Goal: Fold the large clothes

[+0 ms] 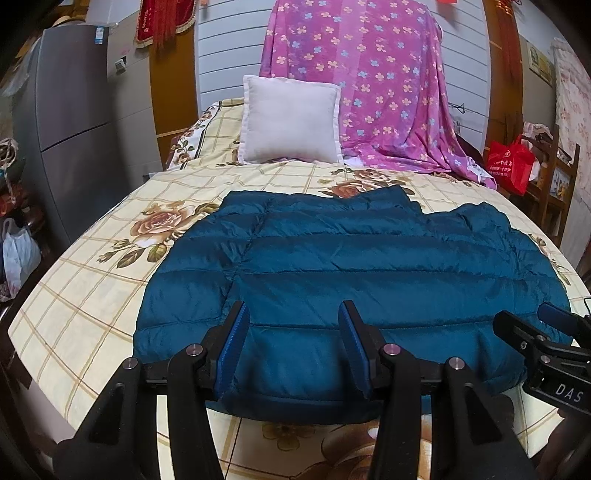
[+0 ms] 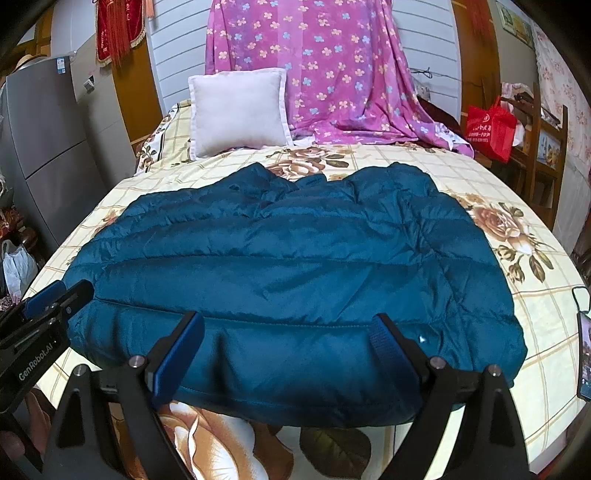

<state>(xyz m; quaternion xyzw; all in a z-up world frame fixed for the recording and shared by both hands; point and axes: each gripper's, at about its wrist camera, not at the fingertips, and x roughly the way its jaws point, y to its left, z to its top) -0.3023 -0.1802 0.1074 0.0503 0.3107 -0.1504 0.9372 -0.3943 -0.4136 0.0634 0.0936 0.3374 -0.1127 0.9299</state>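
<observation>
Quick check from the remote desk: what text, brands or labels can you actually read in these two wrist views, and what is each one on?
"DAS": on the right gripper body, cut off at the frame edge.
"GenRobot.AI": on the left gripper body.
Red bag: white print, too blurred to read.
Fridge sticker: too small to read.
Red hanging banner: gold characters, unreadable.
Blue jacket: no readable label.

A bed with a cream checked sheet printed with brown roses (image 1: 92,295) fills the room's middle. A white square cushion (image 1: 290,120) leans at its head, beside a pink floral cloth (image 1: 369,92) draped high against the white panelled wall (image 1: 229,62). A tall grey refrigerator (image 1: 70,129) stands left; a red shopping bag (image 1: 509,164) sits by wooden shelves (image 1: 554,173) right
</observation>
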